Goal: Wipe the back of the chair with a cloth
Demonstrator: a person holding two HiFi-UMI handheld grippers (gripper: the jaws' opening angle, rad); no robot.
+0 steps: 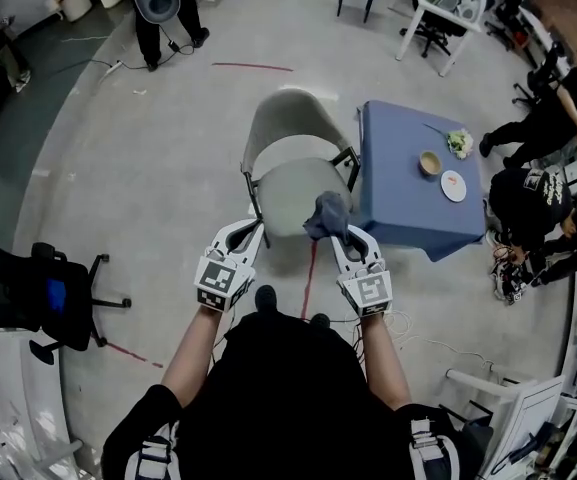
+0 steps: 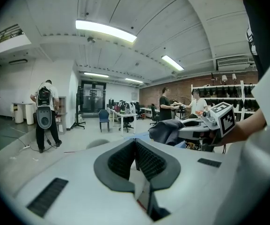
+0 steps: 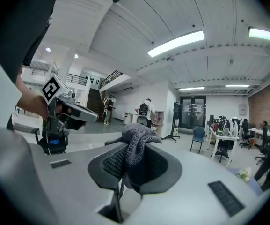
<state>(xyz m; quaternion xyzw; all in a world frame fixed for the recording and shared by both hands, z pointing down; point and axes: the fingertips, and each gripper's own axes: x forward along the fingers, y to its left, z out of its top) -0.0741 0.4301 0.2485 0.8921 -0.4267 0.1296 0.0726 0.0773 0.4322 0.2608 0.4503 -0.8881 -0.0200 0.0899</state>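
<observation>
A grey chair [image 1: 293,173] stands in front of me, its curved back [image 1: 286,108] on the far side; the top of the back [image 2: 97,143] just shows in the left gripper view. My right gripper [image 1: 336,230] is shut on a dark grey cloth [image 1: 326,213] above the seat's near right corner. The cloth [image 3: 135,142] bunches up out of the right gripper [image 3: 132,161]. My left gripper [image 1: 254,228] hovers by the seat's near left corner. That left gripper [image 2: 135,146] is shut with nothing in it. Neither gripper touches the chair back.
A blue-covered table [image 1: 398,208] stands right of the chair, with a bowl [image 1: 429,162], a plate [image 1: 453,185] and flowers [image 1: 458,142]. A black office chair [image 1: 28,293] is at left. People stand far back [image 1: 163,8] and crouch at right [image 1: 533,203].
</observation>
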